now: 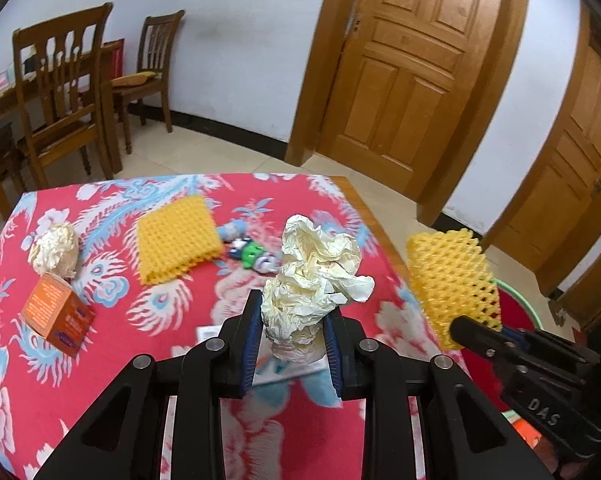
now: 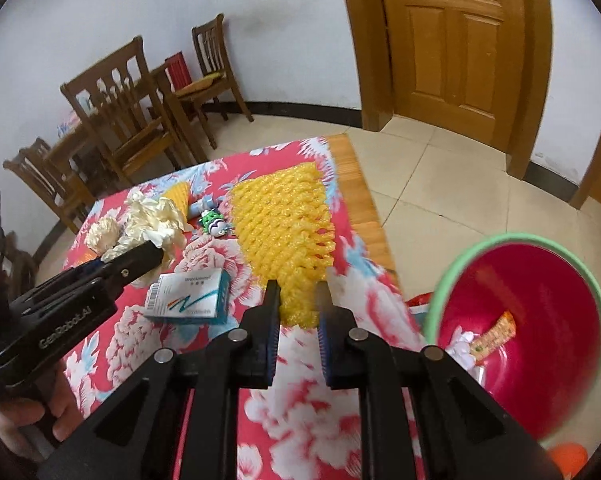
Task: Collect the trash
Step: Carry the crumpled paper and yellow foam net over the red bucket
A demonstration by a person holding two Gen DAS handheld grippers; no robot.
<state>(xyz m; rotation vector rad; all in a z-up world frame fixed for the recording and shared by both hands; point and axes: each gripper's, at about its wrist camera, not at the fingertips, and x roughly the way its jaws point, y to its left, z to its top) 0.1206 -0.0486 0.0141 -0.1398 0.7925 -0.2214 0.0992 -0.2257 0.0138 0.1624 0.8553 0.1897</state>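
I am gripping a crumpled cream paper wad (image 1: pixel 312 276) in my left gripper (image 1: pixel 294 344); its jaws are pressing against the wad's lower part from both sides, and the wad is sticking up above the fingertips. I am holding it over the red floral tablecloth (image 1: pixel 140 380), lifted clear of the cloth.

I am clamping a yellow foam net sleeve (image 2: pixel 286 236) in my right gripper (image 2: pixel 298 312); the jaws are standing narrow, pinching the sleeve's near end. The sleeve is hanging over the right edge of the tablecloth, nearer the pink basin (image 2: pixel 540 320) than any other item. The basin, with a green rim, is sitting beyond the tablecloth's right edge and lower than it. An orange wrapper (image 2: pixel 494 334) is lying inside the basin.

Items lying on the tablecloth:
- A second yellow foam net sleeve (image 1: pixel 176 238), lying flat toward the far side.
- A second crumpled paper ball (image 1: pixel 54 250), near the far left corner.
- An orange box (image 1: pixel 58 316), just beside that ball, on the near side.
- A small toy figure (image 1: pixel 252 254), just right of the flat sleeve.
- A white and teal medicine box (image 2: pixel 190 298), lying near the middle, close under my left gripper.
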